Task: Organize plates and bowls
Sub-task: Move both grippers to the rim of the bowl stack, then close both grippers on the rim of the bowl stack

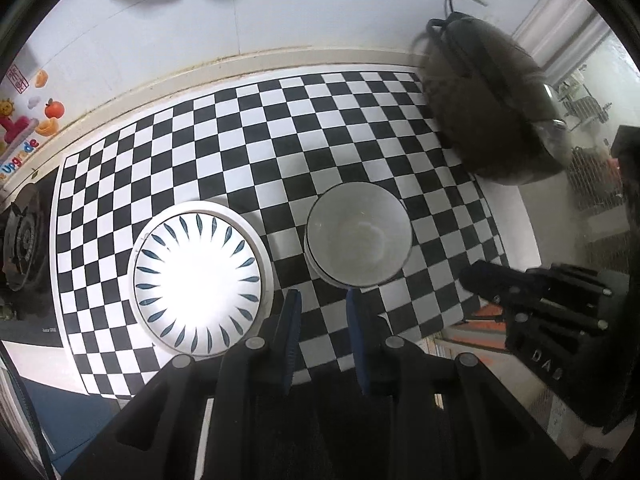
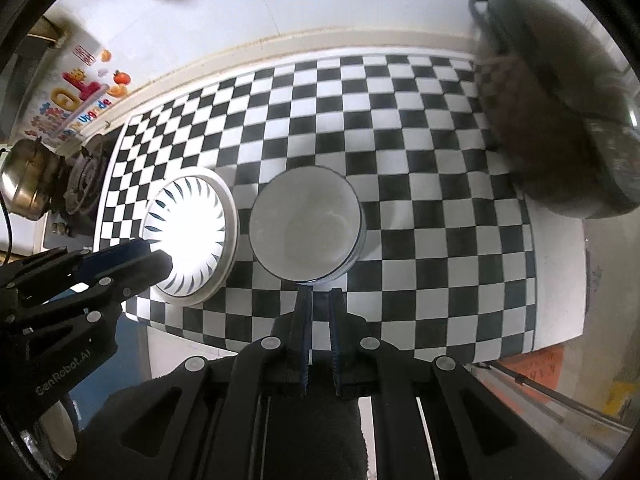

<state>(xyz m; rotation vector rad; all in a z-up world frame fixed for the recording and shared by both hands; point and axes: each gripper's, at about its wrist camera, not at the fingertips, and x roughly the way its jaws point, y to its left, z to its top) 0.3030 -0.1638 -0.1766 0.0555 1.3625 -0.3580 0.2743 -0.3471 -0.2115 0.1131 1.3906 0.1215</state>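
Checkered mat (image 1: 280,128), black and white squares, covers most of the counter and carries everything that matters. At the right back corner a large dark pot (image 1: 492,104), blurred, with a cord running up to a wall socket. Left of centre on the mat sits the plate stack (image 1: 198,280): a white plate with thin dark-blue leaf strokes radiating round its rim, glare washing out its middle, resting on a wider plain white plate. Just beside it on the right, not touching, stands the bowl stack (image 1: 358,234), plain white inside (a blue-edged rim shows beneath the top bowl in the right wrist view). Left gripper (image 1: 322,300) hangs above the mat near both stacks, blue pads drawn near together, nothing between. Right gripper (image 2: 318,296) likewise pressed close, empty, just before the bowls.
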